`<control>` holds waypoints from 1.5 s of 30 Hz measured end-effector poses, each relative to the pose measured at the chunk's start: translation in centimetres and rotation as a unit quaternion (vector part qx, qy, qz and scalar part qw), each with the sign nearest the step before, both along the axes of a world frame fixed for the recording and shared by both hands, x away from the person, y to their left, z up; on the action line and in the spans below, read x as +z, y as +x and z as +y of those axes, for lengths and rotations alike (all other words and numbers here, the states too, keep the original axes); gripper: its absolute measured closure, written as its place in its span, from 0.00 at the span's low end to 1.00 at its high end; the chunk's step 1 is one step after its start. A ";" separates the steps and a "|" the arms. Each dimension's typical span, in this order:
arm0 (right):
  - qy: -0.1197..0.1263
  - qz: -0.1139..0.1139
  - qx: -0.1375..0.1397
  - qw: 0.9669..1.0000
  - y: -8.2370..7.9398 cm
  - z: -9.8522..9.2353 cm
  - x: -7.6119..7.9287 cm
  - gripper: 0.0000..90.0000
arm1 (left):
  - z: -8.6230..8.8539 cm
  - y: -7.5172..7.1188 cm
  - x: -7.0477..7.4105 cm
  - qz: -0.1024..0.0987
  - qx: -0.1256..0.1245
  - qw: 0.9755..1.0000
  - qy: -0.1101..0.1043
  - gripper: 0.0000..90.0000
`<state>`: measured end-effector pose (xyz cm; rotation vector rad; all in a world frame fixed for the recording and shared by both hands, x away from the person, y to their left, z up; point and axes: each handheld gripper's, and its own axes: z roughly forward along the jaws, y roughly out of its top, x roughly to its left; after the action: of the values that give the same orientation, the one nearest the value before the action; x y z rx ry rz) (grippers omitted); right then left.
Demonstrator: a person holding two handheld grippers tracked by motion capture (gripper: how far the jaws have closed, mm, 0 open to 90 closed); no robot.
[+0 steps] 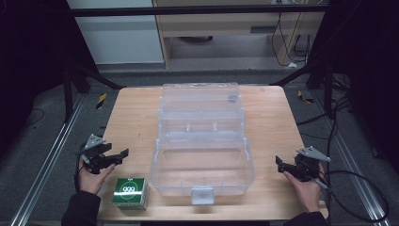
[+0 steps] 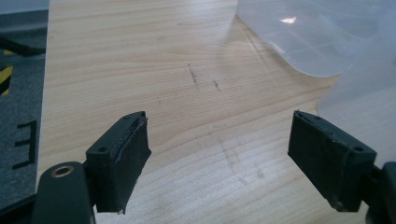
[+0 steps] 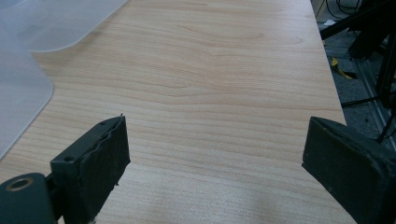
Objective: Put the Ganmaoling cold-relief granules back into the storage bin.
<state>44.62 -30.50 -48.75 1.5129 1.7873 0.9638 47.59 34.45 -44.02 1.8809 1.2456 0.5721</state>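
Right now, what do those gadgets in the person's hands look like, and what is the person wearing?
Each hand holds a black two-jaw tool. The left gripper and right gripper each carry a grey three-cornered plate on top. Their jaws end in blocky black pads with worn edges. A black cable trails from the right one. The sleeves are dark.

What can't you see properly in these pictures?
- Green box: in the high view, the writing on top is too small and blurred to read.
- Clear plastic case: each gripper view's edge cuts it off, leaving a corner.
- Case latch: the red mark on it is too blurred to read in the high view.
- Person's arms: cut off by the high view's bottom edge.
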 end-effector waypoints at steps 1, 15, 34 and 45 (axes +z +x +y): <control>-0.001 -0.002 0.001 1.000 -0.1 0.0 0.1 0.08 | 0.2 -0.2 0.3 0.000 -0.011 1.000 -0.008 0.23; -0.007 0.004 0.015 1.000 -0.5 0.3 0.2 0.07 | 2.2 -1.9 4.6 -0.005 -0.149 0.989 -0.015 0.20; -0.020 0.012 0.025 0.999 -0.5 0.4 0.0 0.05 | -0.3 -3.7 7.4 0.030 -0.317 0.938 0.138 0.13; -0.023 0.016 0.027 0.999 -0.5 0.4 -0.2 0.05 | -1.4 -4.3 7.0 0.050 -0.364 0.912 0.182 0.07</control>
<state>44.12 -30.10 -48.90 1.4660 1.8688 0.9238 43.28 33.07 -37.04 2.5140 0.4197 0.3061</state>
